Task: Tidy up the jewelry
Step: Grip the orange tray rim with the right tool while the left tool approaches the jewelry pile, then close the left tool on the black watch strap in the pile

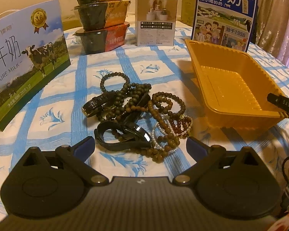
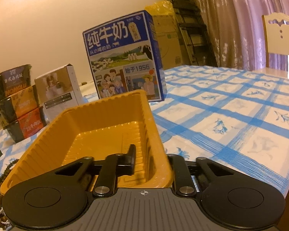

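The right gripper pinches the yellow tray's lower-right wall; the left gripper, jaws wide, should straddle one bracelet mid-frame.

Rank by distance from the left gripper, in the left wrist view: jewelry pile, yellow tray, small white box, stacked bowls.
1. Jewelry pile, just ahead of the left gripper.
2. Yellow tray, ahead right.
3. Small white box and stacked bowls, far back; too close to call.

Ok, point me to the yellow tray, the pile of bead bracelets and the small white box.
yellow tray [image 1: 240,100]: left wrist view, bare floor of the tray.
pile of bead bracelets [image 1: 163,104]: left wrist view, a brown bead loop.
small white box [image 1: 156,32]: left wrist view, its printed front face.
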Motion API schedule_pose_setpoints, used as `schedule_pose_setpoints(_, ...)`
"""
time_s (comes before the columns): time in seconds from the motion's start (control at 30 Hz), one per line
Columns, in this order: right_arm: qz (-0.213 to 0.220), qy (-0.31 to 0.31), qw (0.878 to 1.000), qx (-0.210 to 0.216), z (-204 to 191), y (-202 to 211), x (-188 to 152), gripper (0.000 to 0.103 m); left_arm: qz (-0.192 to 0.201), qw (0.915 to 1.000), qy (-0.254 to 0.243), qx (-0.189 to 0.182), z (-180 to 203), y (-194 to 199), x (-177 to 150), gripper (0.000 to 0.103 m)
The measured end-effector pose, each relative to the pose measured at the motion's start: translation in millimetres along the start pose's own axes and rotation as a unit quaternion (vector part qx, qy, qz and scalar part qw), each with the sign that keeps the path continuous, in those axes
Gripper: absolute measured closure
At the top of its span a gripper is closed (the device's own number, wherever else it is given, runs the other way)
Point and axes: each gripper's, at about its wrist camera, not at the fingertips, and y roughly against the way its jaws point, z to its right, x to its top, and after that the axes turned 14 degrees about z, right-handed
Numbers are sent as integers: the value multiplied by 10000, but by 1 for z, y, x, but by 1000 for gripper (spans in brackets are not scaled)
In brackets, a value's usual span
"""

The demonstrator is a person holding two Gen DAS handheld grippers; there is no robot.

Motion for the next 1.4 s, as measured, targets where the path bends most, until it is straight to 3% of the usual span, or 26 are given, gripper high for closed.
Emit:
schedule_pose_setpoints(0.07, -74, -166, 9998, 89, 6, 1, 3, 99, -1, 10000, 7, 3, 0, 0, 0, 2)
schedule_pose_setpoints(0.43, -155, 11, 9994, 297, 10, 23, 30, 99, 7, 10000, 4, -56, -1, 2, -1, 2)
schedule_pose_setpoints(0.63, -260, -18, 9992, 300, 16, 26, 34, 99, -39, 9998, 148, -115, -12, -2, 0, 16)
schedule_pose_setpoints(0.9, -299, 32, 9991, 314, 16, 25, 31, 99, -9, 9945, 1033, 181, -32, -11, 12, 17)
schedule_pose_setpoints(1.03, -289, 118, 9989, 337, 14, 25, 30, 99, -79, 9944, 963, 437, -27, -24, 14, 17)
schedule_pose_setpoints(1.13, -311, 103, 9989, 339, 14, 24, 30, 99, -129, 9940, 941, 540, -29, -28, 11, 35)
schedule_pose_setpoints(1.23, -345, 69, 9988, 340, 15, 23, 29, 99, -89, 9930, 1044, 549, -33, -21, 13, 37)
schedule_pose_setpoints(1.37, -358, 69, 9987, 362, 15, 22, 29, 99, 262, 9960, 765, 393, -26, -8, 23, 38)
schedule_pose_setpoints(1.4, -368, 69, 9986, 375, 15, 22, 29, 99, 214, 9968, 694, 348, -23, -10, 25, 44)
